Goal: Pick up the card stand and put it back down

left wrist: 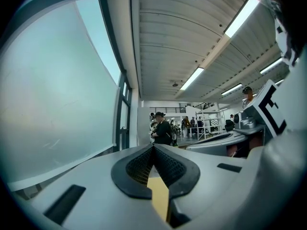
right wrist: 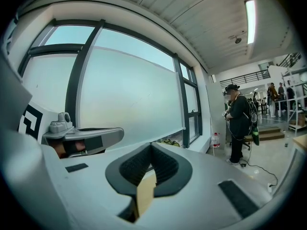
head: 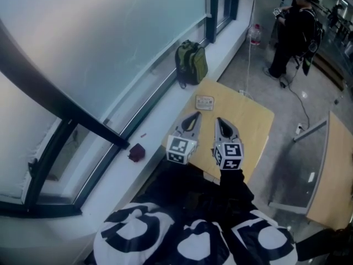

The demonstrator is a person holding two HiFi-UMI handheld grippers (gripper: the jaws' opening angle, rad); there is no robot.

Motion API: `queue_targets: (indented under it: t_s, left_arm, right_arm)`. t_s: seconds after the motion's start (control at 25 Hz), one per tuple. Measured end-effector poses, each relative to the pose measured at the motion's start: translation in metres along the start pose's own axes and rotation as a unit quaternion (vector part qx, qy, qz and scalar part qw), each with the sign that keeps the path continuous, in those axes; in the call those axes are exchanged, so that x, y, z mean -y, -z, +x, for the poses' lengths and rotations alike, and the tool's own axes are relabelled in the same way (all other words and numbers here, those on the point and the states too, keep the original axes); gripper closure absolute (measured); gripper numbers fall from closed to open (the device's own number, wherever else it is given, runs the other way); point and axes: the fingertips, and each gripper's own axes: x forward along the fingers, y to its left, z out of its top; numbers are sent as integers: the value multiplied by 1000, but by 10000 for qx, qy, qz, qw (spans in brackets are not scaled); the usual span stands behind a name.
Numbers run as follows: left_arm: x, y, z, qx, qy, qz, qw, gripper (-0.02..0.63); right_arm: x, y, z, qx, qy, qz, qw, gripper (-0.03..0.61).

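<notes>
As I look down past my black-and-white patterned clothing (head: 193,242), both claws hang side by side over the near part of the wooden bench (head: 256,123). They point away from me, about level, with their marker cubes toward me. The left claw (head: 192,117) is pinched fully together and holds nothing; its dark ribbed pads (left wrist: 169,166) meet at the tip. The right claw (head: 221,121) sits just beside it, well clear of it, and its pads are also closed on each other and empty.

Just beyond the two tips, closer to the left claw's line, the card stand (head: 204,102) rests on the bench near its far left edge, apart from both claws. I cannot tell whether it is upright or lying flat.

To the left runs a pale window sill (head: 160,120). A small dark red object (head: 136,152) lies on it level with the left claw, and an olive backpack (head: 191,63) leans against the window frame farther along. Past the bench a water bottle (head: 255,33) stands on the floor, and a person in dark clothes (head: 295,29) stands beyond it.
</notes>
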Motion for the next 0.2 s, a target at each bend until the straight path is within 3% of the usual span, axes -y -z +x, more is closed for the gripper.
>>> queue_targets:
  t_s: [0.2]
  left_arm:
    - [9,-5,2,75,69,78,9999,606]
  right_arm:
    - [8,-4,-4,50,97,-21,9999,565]
